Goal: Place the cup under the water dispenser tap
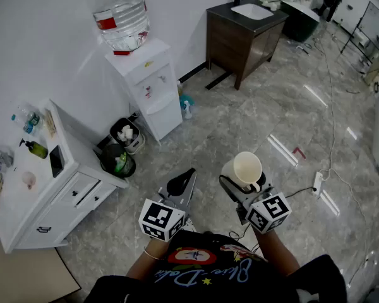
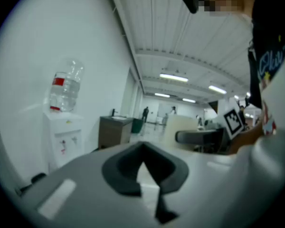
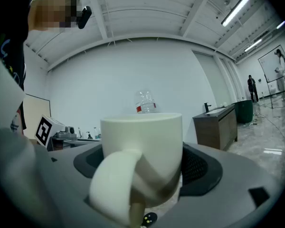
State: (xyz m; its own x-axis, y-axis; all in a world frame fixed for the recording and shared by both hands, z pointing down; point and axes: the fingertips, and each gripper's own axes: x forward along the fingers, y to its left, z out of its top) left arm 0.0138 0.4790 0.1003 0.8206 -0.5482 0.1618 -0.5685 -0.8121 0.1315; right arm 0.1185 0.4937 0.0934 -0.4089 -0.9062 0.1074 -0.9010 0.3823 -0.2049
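A cream mug [image 1: 247, 168] sits upright between the jaws of my right gripper [image 1: 242, 179], low in the head view's middle, its handle toward me. In the right gripper view the mug [image 3: 147, 141] fills the gap and both dark pads of the right gripper [image 3: 145, 170] press its sides. The white water dispenser [image 1: 150, 87] with an inverted clear bottle [image 1: 120, 14] stands against the far wall, well beyond both grippers across the floor. My left gripper [image 1: 183, 180] is beside the right one, its black jaws [image 2: 143, 148] meeting at the tips with nothing between them. The dispenser [image 2: 61, 137] shows at far left there.
A white cabinet [image 1: 57, 188] with bottles on top stands at left. Two waste bins [image 1: 121, 147] sit between it and the dispenser. A spray bottle [image 1: 186, 106] stands by the dispenser's right side. A dark vanity with a sink [image 1: 243, 30] is far right; a power strip [image 1: 316, 182] and its cable lie on the marble floor.
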